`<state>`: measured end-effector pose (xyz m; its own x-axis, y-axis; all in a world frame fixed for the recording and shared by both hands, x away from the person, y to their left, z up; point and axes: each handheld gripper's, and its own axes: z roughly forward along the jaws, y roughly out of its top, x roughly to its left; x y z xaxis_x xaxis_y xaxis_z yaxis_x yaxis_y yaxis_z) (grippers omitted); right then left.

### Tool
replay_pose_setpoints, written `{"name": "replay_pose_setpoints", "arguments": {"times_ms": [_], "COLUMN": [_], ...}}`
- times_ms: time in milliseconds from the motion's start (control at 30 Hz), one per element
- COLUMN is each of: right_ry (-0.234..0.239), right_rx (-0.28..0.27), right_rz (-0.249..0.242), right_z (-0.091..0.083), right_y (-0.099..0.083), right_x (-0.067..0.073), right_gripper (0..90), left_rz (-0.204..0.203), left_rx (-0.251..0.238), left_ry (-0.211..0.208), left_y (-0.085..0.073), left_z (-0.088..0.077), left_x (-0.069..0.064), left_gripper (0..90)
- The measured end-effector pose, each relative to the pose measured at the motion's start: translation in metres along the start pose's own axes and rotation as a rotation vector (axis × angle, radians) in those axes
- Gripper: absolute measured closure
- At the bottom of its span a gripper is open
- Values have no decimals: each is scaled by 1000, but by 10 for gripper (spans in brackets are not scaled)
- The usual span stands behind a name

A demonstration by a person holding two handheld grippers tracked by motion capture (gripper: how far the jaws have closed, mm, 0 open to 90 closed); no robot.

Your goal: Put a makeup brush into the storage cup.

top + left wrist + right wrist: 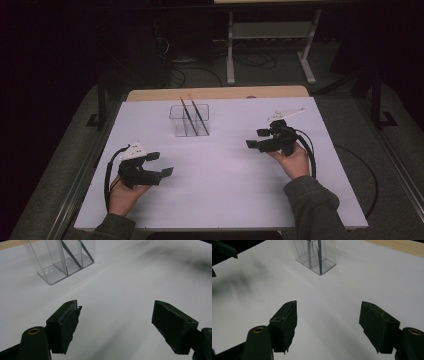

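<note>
**Two pencils in the box, both grippers empty**

A clear box (189,120) stands on the far middle of the white table (225,190). Thin walls split it into small rooms. Two long pencils (194,115) lean inside it, side by side, with their tops tipped to the far left. I cannot tell which room each one stands in.

The left gripper (161,164) is near the person, on the left side of the table. Its jaws are wide apart and hold nothing. The right gripper (257,138) is on the right side, a bit farther away. Its jaws are apart too, and nothing is between them. Both are well away from the box.

The work looks like it is about the pencils in the box. To grab one well, I think a hand should come in slowly from above, keep its jaws apart, and close on the top part of just one pencil. It should lift straight along the lean, so the light box does not tip or slide. The other gripper could hold the box still.

Count: one box, two pencils, two grippers, one table.
</note>
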<state>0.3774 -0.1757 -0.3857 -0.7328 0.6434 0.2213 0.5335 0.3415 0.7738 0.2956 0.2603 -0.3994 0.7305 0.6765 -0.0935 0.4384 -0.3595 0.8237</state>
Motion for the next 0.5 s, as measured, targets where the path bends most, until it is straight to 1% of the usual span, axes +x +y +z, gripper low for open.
{"name": "replay_pose_setpoints", "arguments": {"times_ms": [33,67,100,167,300,333,367,400,433,467,500], "right_ry": [-1,-4,-7,-16,-14,-15,-19,-28,-32,-32,-33], "right_rx": [7,-1,1,2,-5,-4,-5,-17,-16,-21,-18], "right_rz": [12,0,5,2,13,14,12,3,10,6,15], "right_z": [0,0,-1,-2,-5,-6,-7,-9,-10,-10,-11], "right_y": [-1,-2,-3,-6,-12,-13,-13,-15,-16,-18,-19], "right_x": [1,0,1,1,2,2,2,3,4,3,4], "right_gripper": [288,290,293,291,288,285,286,286,285,285,284], "left_rz": [6,9,-1,7,-13,-10,-15,-19,-16,-22,-21], "left_rx": [1,0,-3,-1,-4,-7,-9,-10,-9,-11,-11], "left_ry": [6,7,8,12,17,17,19,18,18,18,19], "left_y": [0,0,0,0,0,0,-1,-1,-1,-1,-1], "left_z": [0,0,0,0,-1,-1,-1,-1,-2,-2,-2], "left_x": [1,1,0,1,2,3,3,3,3,3,3], "left_gripper": [206,206,206,206,204,202,201,201,201,201,201]}}
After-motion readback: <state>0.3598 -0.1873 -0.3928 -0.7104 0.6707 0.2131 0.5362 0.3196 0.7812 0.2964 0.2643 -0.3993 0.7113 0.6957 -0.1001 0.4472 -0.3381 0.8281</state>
